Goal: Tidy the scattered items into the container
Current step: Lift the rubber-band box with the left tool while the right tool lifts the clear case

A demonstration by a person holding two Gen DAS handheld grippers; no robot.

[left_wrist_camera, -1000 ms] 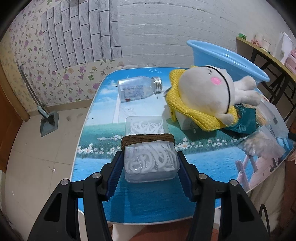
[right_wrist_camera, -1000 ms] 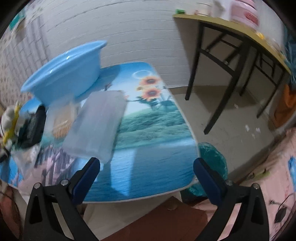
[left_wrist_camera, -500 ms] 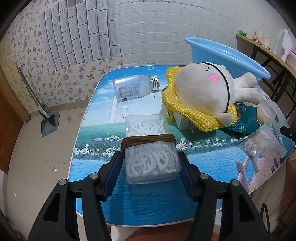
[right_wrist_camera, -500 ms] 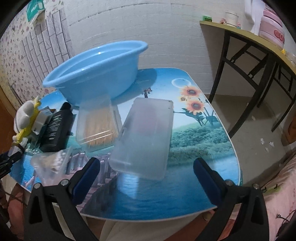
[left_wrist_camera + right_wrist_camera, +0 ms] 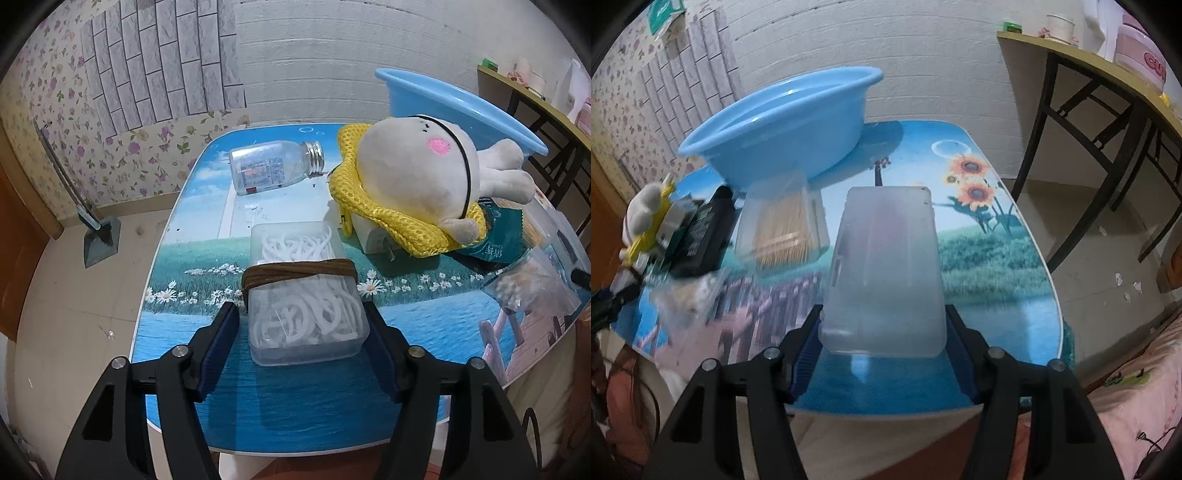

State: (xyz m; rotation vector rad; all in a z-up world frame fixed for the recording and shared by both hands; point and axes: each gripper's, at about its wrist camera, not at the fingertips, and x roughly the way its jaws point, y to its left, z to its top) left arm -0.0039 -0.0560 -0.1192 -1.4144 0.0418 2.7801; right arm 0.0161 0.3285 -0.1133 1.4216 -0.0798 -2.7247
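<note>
The blue basin (image 5: pixel 783 122) stands at the back of the table; it also shows in the left wrist view (image 5: pixel 454 107). My left gripper (image 5: pixel 301 325) is open, its jaws on either side of a clear box of white floss picks (image 5: pixel 303 295) bound with a brown cord, with a small gap on each side. My right gripper (image 5: pixel 882 332) has its jaws against the near end of a frosted plastic case (image 5: pixel 886 266) lying on the table.
A plush toy on yellow mesh (image 5: pixel 417 184), a clear bottle (image 5: pixel 269 171), a green packet (image 5: pixel 495 240) and a small bag (image 5: pixel 532 288) lie on the table. A toothpick box (image 5: pixel 783 229) and black bottle (image 5: pixel 709 229) sit below the basin. A desk (image 5: pixel 1108 85) stands to the right.
My right gripper swung left onto the frosted case and closed its jaws from wide open to the case's sides. My left gripper rose slightly and stayed around the floss box.
</note>
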